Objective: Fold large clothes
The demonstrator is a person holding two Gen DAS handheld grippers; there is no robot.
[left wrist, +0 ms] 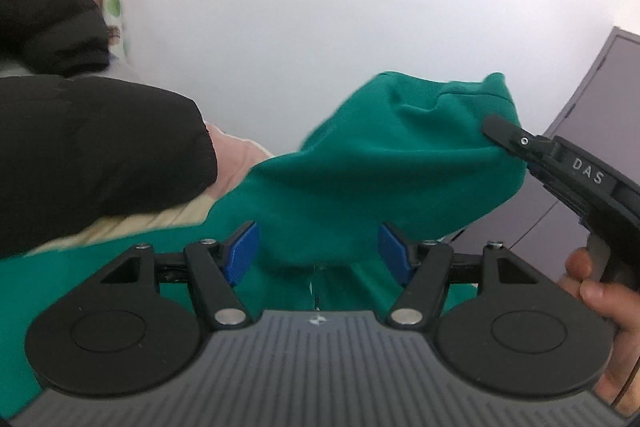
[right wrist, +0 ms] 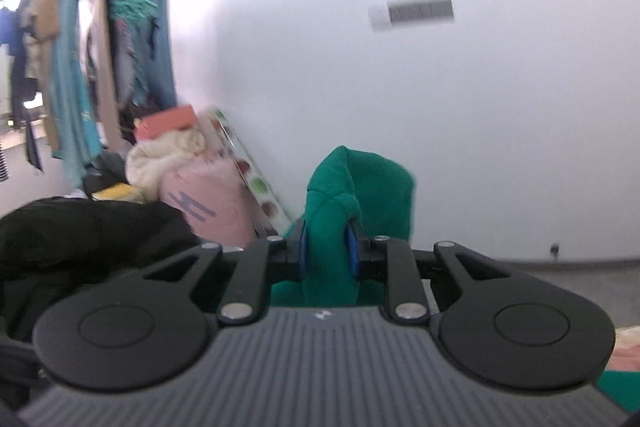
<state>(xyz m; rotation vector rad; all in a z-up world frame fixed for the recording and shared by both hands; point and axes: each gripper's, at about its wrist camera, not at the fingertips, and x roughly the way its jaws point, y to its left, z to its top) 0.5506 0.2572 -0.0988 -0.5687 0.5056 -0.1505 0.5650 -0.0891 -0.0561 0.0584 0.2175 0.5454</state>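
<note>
A green garment (left wrist: pixel 360 163) is lifted in front of a white wall. In the left wrist view my left gripper (left wrist: pixel 319 251) is open, its blue pads (left wrist: pixel 242 251) wide apart with green cloth between and below them, not clamped. The right gripper (left wrist: pixel 500 131) comes in from the right of that view and pinches the raised end of the garment. In the right wrist view my right gripper (right wrist: pixel 327 251) is shut on a bunched fold of the green garment (right wrist: pixel 352 187), which stands up above the pads.
A black padded jacket (left wrist: pixel 92 147) lies at the left, with cream and pink clothes (left wrist: pixel 236 163) under it. A pile of pink and cream laundry (right wrist: pixel 180 167) sits by the wall. Hanging clothes (right wrist: pixel 100 67) fill the far left. A grey cabinet (left wrist: pixel 600 99) stands at right.
</note>
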